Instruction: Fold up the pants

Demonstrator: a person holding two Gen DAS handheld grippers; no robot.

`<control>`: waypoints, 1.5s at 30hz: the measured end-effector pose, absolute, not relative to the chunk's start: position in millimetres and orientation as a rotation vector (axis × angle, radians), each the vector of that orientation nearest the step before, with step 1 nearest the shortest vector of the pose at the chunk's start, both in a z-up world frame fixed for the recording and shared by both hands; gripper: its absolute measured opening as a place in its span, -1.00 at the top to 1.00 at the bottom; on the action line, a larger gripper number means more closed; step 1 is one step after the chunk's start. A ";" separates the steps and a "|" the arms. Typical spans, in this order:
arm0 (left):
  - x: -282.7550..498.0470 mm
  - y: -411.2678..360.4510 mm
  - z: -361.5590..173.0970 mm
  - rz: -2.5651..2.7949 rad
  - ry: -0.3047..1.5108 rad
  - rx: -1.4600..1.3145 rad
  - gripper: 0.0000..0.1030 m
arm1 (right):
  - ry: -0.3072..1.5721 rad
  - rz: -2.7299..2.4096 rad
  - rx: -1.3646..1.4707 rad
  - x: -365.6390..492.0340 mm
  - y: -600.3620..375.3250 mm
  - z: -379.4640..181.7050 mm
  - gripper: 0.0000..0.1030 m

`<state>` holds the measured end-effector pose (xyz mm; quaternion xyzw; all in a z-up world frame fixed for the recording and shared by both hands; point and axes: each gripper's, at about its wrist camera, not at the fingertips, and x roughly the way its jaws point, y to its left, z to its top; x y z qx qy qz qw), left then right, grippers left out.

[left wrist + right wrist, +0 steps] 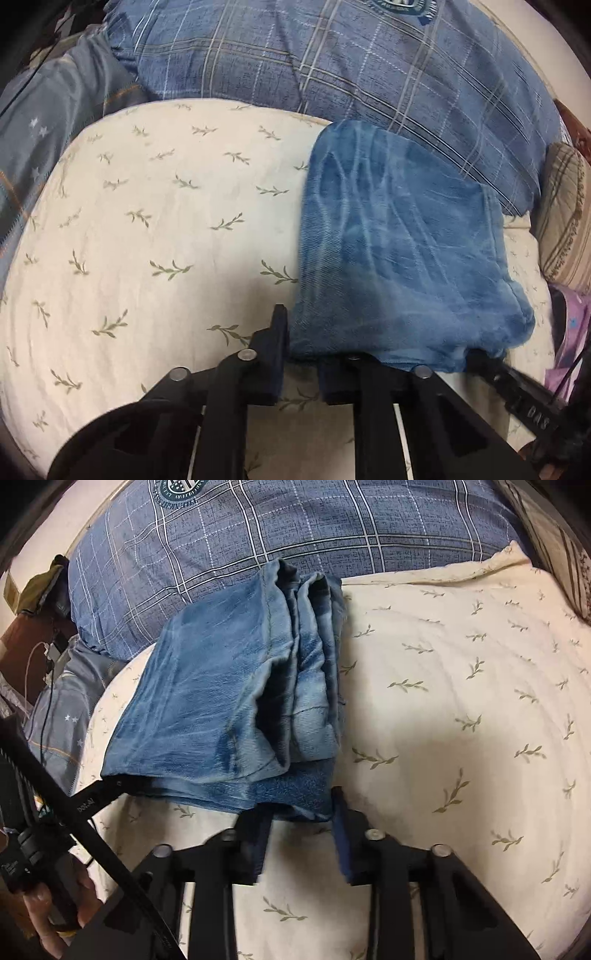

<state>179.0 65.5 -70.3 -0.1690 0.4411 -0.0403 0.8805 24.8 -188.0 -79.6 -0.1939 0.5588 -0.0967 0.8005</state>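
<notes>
Left wrist view shows the folded pants [399,240] lying on the bed [147,221] over one finger of the parted left gripper [301,354], while right wrist view shows the right gripper [301,834] with jaws apart at the bundle's near edge.

The pants [229,701] are washed blue denim with pale streaks. They lie on a cream sheet [155,221] printed with small olive leaf sprigs; on the far side, a blue pillow [295,535] carries white plaid lines
</notes>
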 end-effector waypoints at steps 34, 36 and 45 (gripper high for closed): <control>167.4 48.1 -76.8 -0.065 0.945 -0.222 0.83 | 1.184 -0.243 -0.367 18.4 -204.8 -56.2 0.86; 161.9 45.1 -69.0 -0.061 0.906 -0.203 0.84 | 1.199 -0.257 -0.347 19.1 -209.8 -60.3 0.85; 124.4 33.4 -45.9 -0.020 0.835 -0.124 0.51 | 1.181 -0.192 -0.260 1.8 -203.1 -33.6 0.00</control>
